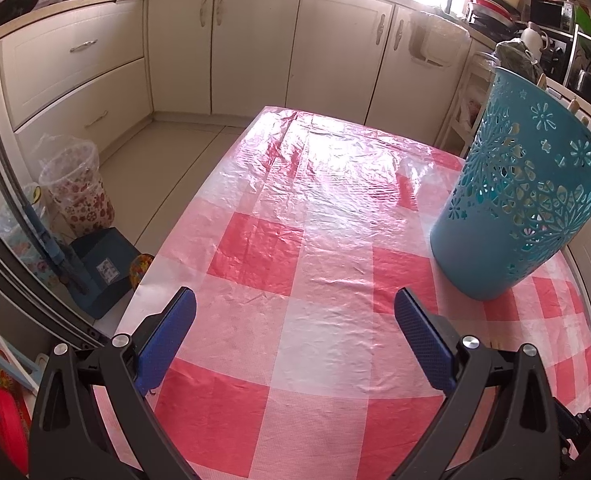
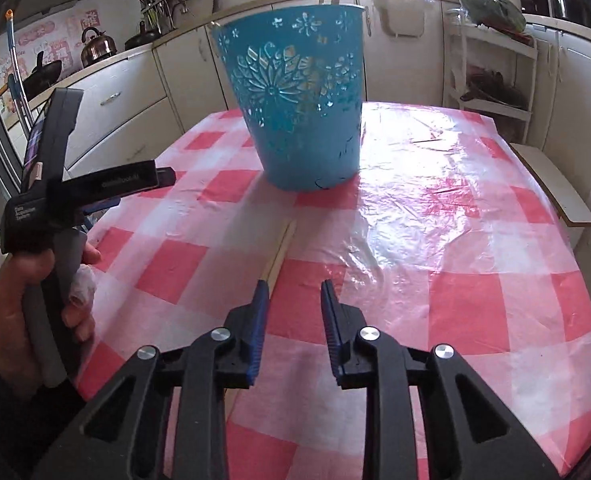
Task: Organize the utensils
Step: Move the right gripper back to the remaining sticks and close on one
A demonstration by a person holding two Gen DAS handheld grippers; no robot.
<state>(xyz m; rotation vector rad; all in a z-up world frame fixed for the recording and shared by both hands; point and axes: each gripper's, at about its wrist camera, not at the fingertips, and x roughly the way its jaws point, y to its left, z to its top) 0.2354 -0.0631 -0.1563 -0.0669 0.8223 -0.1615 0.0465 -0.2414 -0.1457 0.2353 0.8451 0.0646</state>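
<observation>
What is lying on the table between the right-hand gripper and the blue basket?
A pair of wooden chopsticks lies on the checked tablecloth between the right gripper and the blue basket; the right wrist view shows it.

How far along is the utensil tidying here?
Done: some utensils already show through the teal basket's cutouts. In hand: nothing; the right gripper stands open above the chopsticks lying on the table; the left gripper is open, empty. Left: grasp and deposit them.
</observation>
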